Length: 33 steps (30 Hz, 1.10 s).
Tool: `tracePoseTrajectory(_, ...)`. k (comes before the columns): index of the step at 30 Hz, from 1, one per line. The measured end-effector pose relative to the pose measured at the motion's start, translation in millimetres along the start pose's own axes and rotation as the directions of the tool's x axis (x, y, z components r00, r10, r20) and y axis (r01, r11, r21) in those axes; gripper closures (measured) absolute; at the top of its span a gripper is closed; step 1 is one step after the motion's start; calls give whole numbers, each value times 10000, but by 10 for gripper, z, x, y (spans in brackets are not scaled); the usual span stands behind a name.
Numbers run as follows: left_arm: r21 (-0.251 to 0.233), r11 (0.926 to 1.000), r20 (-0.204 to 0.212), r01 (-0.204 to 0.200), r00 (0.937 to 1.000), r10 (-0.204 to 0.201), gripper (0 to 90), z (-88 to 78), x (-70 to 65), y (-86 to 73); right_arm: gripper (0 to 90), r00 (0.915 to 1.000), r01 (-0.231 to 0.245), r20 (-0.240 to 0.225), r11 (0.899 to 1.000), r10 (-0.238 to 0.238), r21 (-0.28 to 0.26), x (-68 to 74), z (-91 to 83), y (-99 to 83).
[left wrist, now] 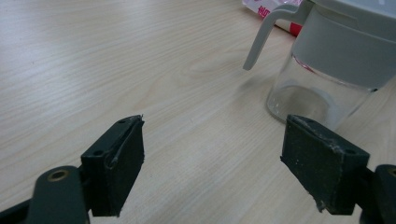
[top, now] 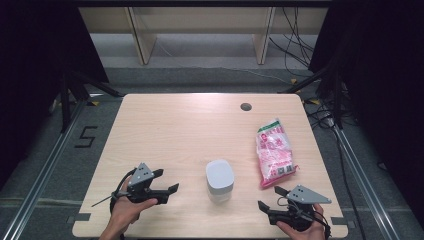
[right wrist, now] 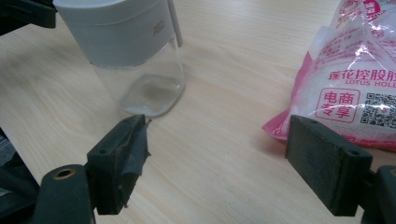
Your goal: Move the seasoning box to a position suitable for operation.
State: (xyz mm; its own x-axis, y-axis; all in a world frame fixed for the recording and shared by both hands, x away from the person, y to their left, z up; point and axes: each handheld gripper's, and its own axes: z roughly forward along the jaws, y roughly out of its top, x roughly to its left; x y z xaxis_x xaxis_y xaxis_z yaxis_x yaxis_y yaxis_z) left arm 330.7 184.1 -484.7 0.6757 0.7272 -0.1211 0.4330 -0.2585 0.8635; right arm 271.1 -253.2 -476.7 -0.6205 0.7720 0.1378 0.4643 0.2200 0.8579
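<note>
Nothing has been started, judging by how things lie. Your left gripper (top: 167,181) rests low over the near left part of the table (top: 165,125), jaws standing wide apart with only bare wood between them. Your right gripper (top: 270,198) sits at the near right edge, jaws likewise spread and holding nothing. Neither tool touches any item.

The jar (top: 219,180) stands upright near the middle of the near half of the table, between your two grippers and apart from both. Its body is clear glass under a pale grey lid (left wrist: 345,42), and a thin grey handle or lever (left wrist: 264,35) curves down from the lid on its far side. The lid is seated on the jar. In the right gripper view the glass looks empty or close to it; a faint residue at the bottom cannot be ruled out.

The pink bag (top: 274,152) lies flat to the right of the jar, farther back, and just beyond your right gripper. It appears full of white grains and sealed; no cut or tear is visible.

Assessment: the work seems to be filling the jar from the bag. If so, all of it remains: the lid to come off, the bag to be opened, lifted and poured, the lid to go back. Both grippers are placed ready for a first reach.
</note>
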Motion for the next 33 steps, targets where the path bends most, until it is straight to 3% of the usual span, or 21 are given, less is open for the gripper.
tracePoseTrajectory(7,-151,9999,254,-62,9997,66,245,114,28,51,222,10000,83,-26,9997,-82,208,7,-10,9)
tracePoseTrajectory(10,-263,9977,350,-620,9974,629,299,155,37,97,217,9998,206,-57,9997,-206,124,3,4,7)
tracePoseTrajectory(11,-264,9972,310,-702,9970,711,302,167,34,115,217,9996,192,-194,9997,-189,177,3,8,9)
tracePoseTrajectory(13,-245,9981,340,-571,9977,579,304,189,27,132,217,10000,9,-36,9999,-9,126,24,2,7)
tracePoseTrajectory(14,-200,9979,248,-621,9977,626,306,194,21,145,218,9995,287,-107,9994,-285,172,7,15,7)
tracePoseTrajectory(16,-231,9963,310,-828,9960,835,320,226,20,167,218,9998,221,8,9995,-221,238,15,18,9)
tracePoseTrajectory(19,-219,9939,347,-1083,9934,1091,338,268,3,224,218,9994,280,-188,9994,-277,191,24,12,15)
tracePoseTrajectory(23,-234,9887,643,-1481,9867,1493,344,351,6,300,218,9997,165,-210,9994,-158,311,29,9,14)
tracePoseTrajectory(25,-399,9857,820,-1637,9826,1665,369,448,1,334,218,9986,495,-180,9985,-491,234,10,21,14)
tracePoseTrajectory(28,-351,9840,1116,-1746,9778,1775,398,520,-9,354,218,9997,18,-233,9992,-9,404,47,11,15)
tracePoseTrajectory(30,-363,9806,1331,-1925,9716,1957,418,591,-10,376,218,9997,150,-178,9997,-146,215,40,25,13)
tracePoseTrajectory(33,-573,9778,1807,-2016,9611,2088,470,710,3,412,218,9998,113,-190,9987,-104,488,44,17,14)
